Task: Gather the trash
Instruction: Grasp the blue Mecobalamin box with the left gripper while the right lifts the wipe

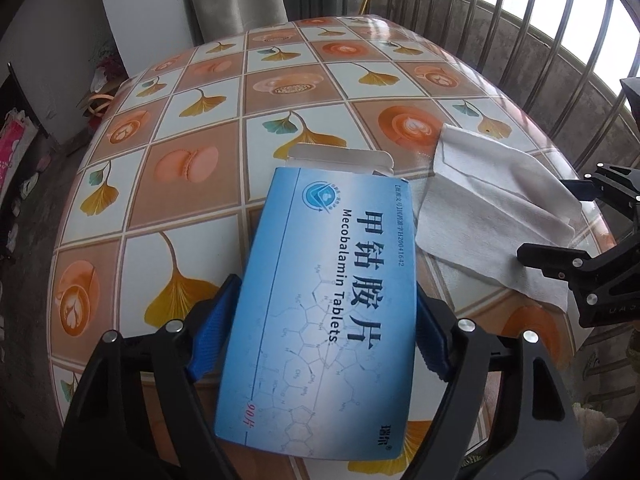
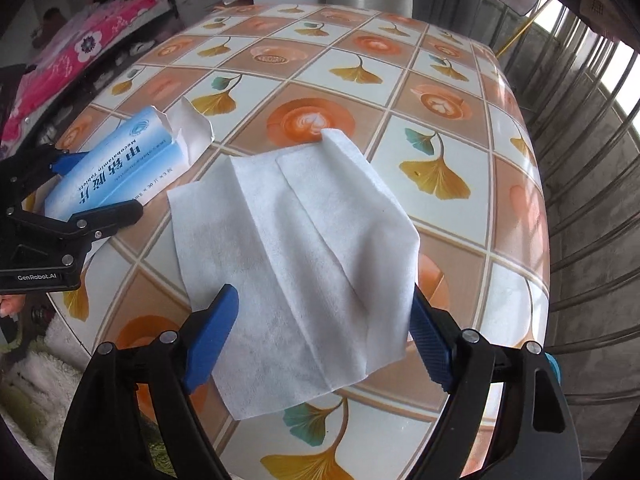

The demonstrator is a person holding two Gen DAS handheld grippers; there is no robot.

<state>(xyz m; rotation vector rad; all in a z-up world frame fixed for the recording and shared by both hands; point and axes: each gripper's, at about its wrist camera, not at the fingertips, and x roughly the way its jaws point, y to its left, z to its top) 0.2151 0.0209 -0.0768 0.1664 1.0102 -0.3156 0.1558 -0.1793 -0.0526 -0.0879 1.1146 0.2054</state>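
My left gripper (image 1: 320,320) straddles the light, crushable box (image 1: 320,300), pads apparently touching. Right gripper (image 2: 320,336) spread over the limp tissue (image 2: 296,248); pinch its middle fold.

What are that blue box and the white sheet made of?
Blue box: thin glossy printed cardboard, judging by its open plain-grey end flap. White sheet: soft, matte tissue or nonwoven wipe, probably; it shows fold creases and a fibrous texture.
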